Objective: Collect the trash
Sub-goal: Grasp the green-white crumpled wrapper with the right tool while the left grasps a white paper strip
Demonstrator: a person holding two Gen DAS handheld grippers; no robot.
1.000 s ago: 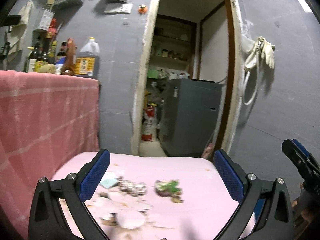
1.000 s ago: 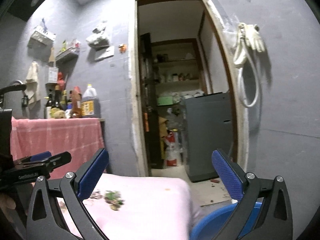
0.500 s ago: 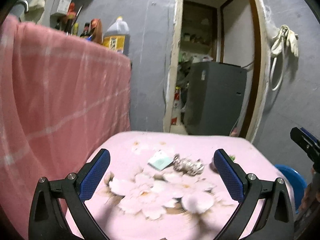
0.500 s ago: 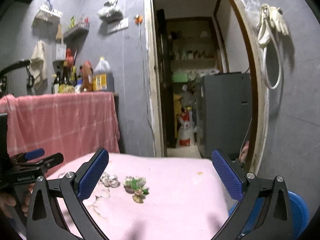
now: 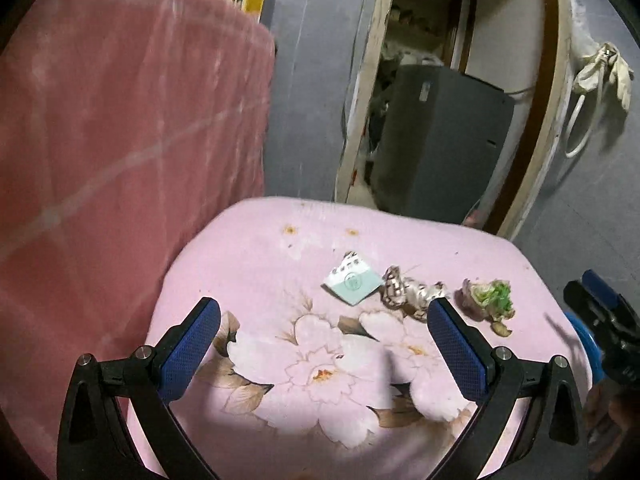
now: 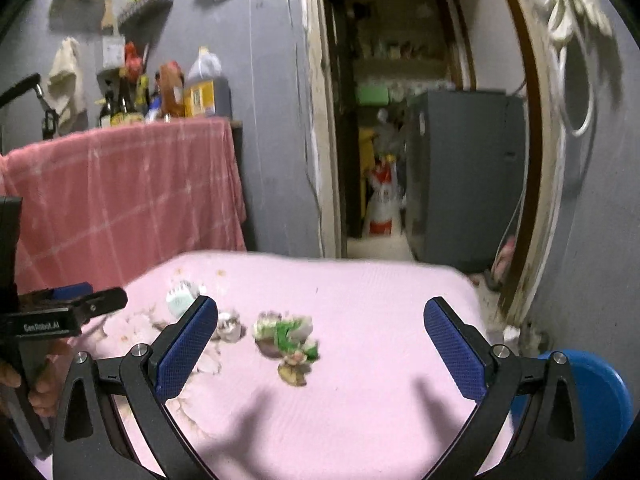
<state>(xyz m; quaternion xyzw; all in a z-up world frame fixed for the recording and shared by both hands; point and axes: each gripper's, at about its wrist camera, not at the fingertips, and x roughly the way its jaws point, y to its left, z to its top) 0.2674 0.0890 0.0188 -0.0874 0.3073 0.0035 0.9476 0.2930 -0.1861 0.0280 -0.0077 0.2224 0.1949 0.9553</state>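
Far to the left of the left gripper hangs a pink checked cloth, draped over a counter that carries a large oil jug and some bottles. The left gripper's blue-padded fingers are spread wide and hold nothing; they hover over a table under a pink floral cover.

The trash lies in a short row on that cover, ahead of the left gripper and toward its right finger. First comes a pale green-and-white paper packet, lying flat. Just beside it, to the right, is a crumpled patterned wrapper, which sits right at the tip of the right finger in the left wrist view — whether it touches the pad cannot be told. Further right, a little apart, lies a clump of green and purplish vegetable scraps.

The right gripper is likewise wide open and empty — the vegetable scraps lie between its fingers, nearer the left one, and the wrapper is partly hidden behind that finger. Beyond its right finger, below the table edge, sits a blue basin. Behind everything an open doorway shows a grey cabinet.
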